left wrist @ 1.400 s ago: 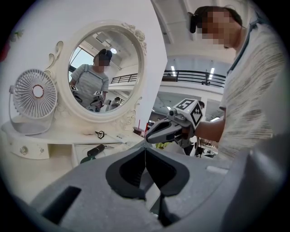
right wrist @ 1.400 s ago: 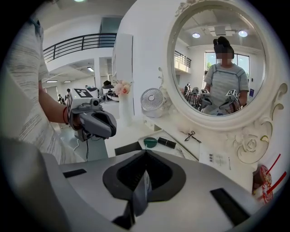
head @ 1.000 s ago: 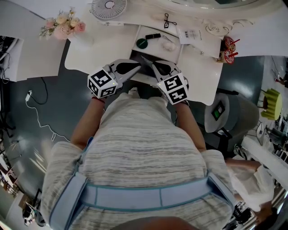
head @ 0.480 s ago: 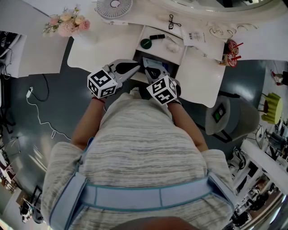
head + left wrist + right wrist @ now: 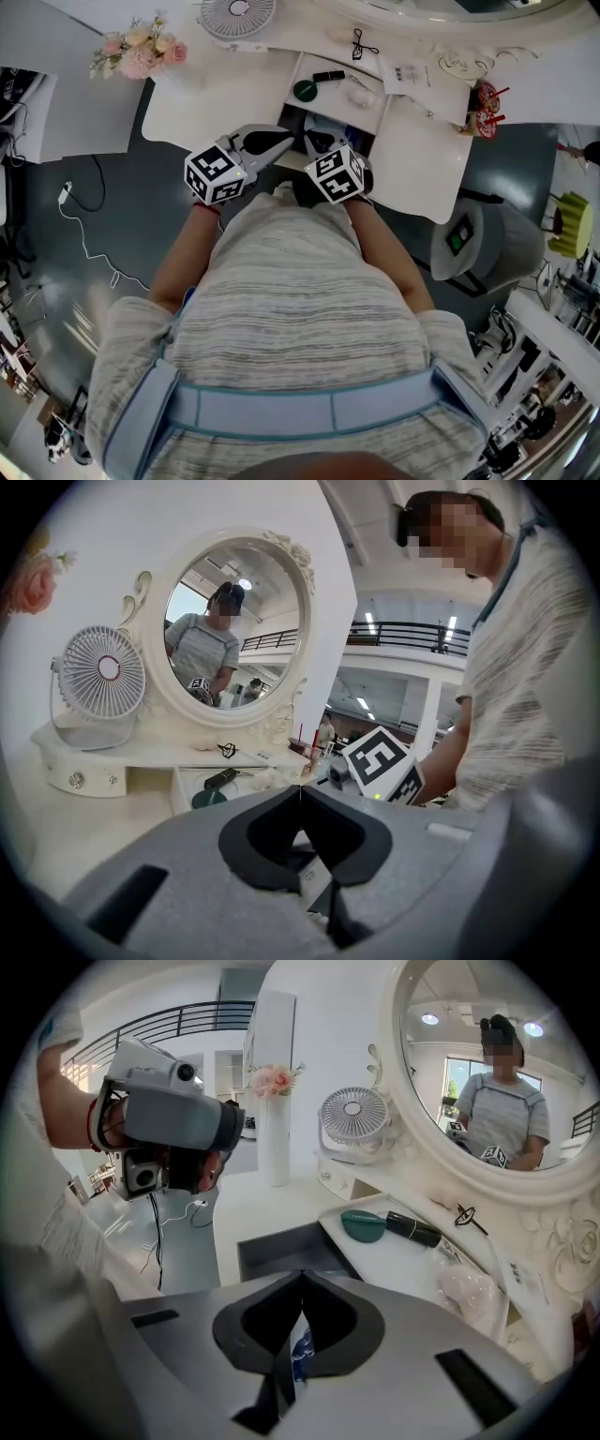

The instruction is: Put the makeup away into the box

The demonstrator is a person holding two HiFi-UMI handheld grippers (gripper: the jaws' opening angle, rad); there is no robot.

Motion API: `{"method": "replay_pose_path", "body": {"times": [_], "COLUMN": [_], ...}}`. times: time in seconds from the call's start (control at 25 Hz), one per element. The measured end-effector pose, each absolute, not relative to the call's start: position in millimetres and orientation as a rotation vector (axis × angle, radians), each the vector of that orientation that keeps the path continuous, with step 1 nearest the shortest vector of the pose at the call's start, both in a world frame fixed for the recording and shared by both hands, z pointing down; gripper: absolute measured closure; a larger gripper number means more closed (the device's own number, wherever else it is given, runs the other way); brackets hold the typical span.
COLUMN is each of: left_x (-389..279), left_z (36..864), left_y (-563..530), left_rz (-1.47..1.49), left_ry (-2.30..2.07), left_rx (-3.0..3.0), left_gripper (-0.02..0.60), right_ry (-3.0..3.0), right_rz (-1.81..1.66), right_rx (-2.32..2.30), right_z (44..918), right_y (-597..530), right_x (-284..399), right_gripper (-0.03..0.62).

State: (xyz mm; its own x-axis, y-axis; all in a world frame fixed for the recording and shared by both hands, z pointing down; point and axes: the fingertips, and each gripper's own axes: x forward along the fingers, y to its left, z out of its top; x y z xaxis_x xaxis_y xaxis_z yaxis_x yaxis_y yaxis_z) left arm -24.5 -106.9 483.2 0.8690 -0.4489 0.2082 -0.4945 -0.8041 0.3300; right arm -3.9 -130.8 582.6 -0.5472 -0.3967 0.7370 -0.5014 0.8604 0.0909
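Observation:
A green compact (image 5: 302,91), a black tube (image 5: 328,76) and a pink puff (image 5: 356,92) lie in the white tray (image 5: 375,111) of the vanity. Below it a dark drawer box (image 5: 292,120) stands pulled out. My right gripper (image 5: 317,133) is shut and points down into the drawer (image 5: 281,1251). A white and blue packet (image 5: 298,1349) shows in the gap behind its tips (image 5: 302,1274); whether it is held I cannot tell. My left gripper (image 5: 291,139) is shut and empty at the drawer's left edge, its tips (image 5: 300,789) meeting.
A small fan (image 5: 239,16) and pink flowers (image 5: 141,54) stand at the back left of the vanity, under the oval mirror (image 5: 234,630). A cup with red sticks (image 5: 483,101) sits at the right. A grey chair (image 5: 487,244) and a floor cable (image 5: 84,244) flank me.
My right gripper has dropped and slid left toward the drawer, still shut. The left gripper has stayed where it was.

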Motion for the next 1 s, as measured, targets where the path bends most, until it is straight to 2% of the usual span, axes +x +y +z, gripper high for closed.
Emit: {"method": "replay_pose_path", "body": {"times": [0.44,0.48,0.56,0.64,1.0], "left_x": [-21.2,-20.2,-18.8,-18.1,-12.4], "left_z": [485.5,485.5,485.1,484.3,481.1], "left_y": [-108.0,-108.0,-108.2,-109.0,-112.3], "left_rz": [0.182,0.184,0.185,0.184,0.183], "left_ry": [-0.701,-0.7,-0.697,-0.695,-0.684], "left_rx": [2.662,2.664,2.666,2.668,2.684], "left_gripper": [0.566,0.566,0.566,0.566,0.566], "right_ry": [-2.289,-2.294,-2.302,-2.317,-2.384], "right_rz": [0.311,0.327,0.358,0.388,0.42], "right_rx": [0.665,0.67,0.682,0.701,0.819], "right_z": [581.8,581.7,578.5,572.4,531.5], "right_y": [-132.3,-132.5,-132.9,-134.0,-138.8], "right_x": [-3.6,-2.5,0.1,2.8,29.7], "right_gripper": [0.582,0.572,0.486,0.459,0.454]}}
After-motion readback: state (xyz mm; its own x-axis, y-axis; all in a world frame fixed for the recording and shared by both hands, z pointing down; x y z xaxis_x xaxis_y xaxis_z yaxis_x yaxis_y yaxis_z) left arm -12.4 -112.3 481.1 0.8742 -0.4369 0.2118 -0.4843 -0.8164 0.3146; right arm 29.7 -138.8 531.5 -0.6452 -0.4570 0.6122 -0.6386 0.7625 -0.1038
